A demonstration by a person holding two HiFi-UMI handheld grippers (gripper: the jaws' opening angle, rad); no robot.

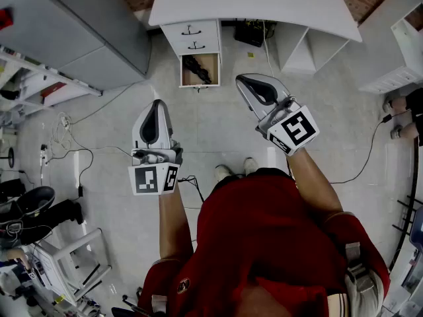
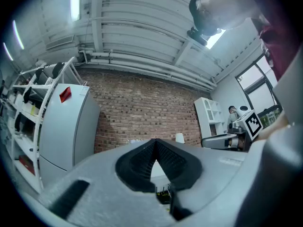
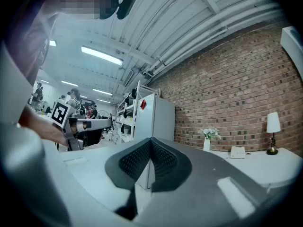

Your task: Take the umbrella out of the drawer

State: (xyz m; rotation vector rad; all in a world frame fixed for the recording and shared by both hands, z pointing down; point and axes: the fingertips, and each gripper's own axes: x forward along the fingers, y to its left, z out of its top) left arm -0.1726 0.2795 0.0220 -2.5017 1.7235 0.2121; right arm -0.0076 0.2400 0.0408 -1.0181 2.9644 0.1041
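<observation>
The bottom drawer (image 1: 182,71) of the white drawer unit under the desk stands pulled open on the floor ahead of me. A black folded umbrella (image 1: 200,68) lies inside it. My left gripper (image 1: 157,102) hovers in the air short of the drawer and to its left, jaws shut with nothing between them (image 2: 155,141). Level with the drawer's front and to its right is my right gripper (image 1: 242,79), also shut and empty (image 3: 151,139). Both point level towards the brick wall. Neither touches the drawer or the umbrella.
The white desk (image 1: 264,5) tops the drawer unit, with two closed drawers (image 1: 192,37) above the open one. A grey cabinet (image 1: 79,32) stands at the left, white shelving (image 1: 396,51) at the right. Cables (image 1: 73,154) trail over the floor at the left.
</observation>
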